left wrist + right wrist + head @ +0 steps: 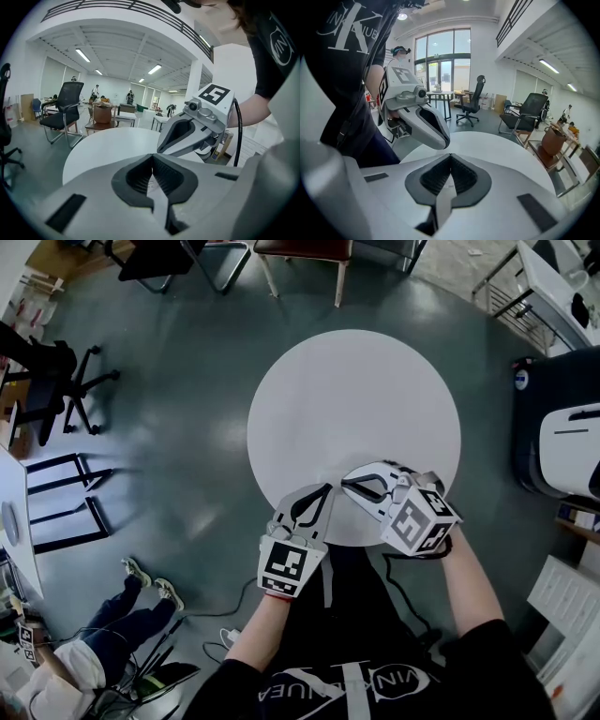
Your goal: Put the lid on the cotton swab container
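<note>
Table (354,399) white; floor (187,427) seemingly grey-green (left tongs (326,489) white).

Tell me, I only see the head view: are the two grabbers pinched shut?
Observer: Yes for the left gripper: in its own view the jaws are together with nothing between them.
Operator: And the other one?
Observer: The right gripper is shut and empty too.
Operator: What's past the table?
Observer: In the left gripper view, a brown thing, maybe a bag, stands on a chair beyond the table.
</note>
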A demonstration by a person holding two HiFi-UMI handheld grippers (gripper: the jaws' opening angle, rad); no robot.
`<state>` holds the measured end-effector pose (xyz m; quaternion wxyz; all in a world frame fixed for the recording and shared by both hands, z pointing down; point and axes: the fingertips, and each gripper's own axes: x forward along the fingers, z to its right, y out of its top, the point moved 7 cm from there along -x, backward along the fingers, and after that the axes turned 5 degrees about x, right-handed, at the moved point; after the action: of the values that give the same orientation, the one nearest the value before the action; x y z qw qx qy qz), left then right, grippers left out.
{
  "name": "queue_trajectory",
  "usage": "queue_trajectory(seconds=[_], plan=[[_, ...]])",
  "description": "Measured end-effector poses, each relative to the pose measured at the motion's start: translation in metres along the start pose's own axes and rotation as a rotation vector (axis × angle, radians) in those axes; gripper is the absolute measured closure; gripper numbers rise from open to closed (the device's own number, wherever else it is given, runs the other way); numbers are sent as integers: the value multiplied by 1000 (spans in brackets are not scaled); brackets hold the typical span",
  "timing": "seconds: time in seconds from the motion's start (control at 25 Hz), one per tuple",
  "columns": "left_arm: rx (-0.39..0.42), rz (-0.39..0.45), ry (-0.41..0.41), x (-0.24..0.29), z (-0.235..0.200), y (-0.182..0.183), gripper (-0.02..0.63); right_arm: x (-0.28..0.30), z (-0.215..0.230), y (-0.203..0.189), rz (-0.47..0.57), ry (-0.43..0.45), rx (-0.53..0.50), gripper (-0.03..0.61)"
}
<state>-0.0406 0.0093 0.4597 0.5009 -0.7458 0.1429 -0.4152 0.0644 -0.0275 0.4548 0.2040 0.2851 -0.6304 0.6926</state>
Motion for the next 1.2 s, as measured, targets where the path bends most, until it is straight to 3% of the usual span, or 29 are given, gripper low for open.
queue_trajectory(seconds=[0.36,0.88,1.08,1.2], plan=[[-6,3,-9,2,-1,1,606,-1,0,0,-6,-19,41,575],[105,-22,-36,9,4,1,606,4,-1,1,-43,-24,36,575],[40,-21,-52,7,1,1,606,5,-4,6,-54,-67,18,575],[-13,14,-64,2,0,2,606,0,-10,12,12,-130,67,575]])
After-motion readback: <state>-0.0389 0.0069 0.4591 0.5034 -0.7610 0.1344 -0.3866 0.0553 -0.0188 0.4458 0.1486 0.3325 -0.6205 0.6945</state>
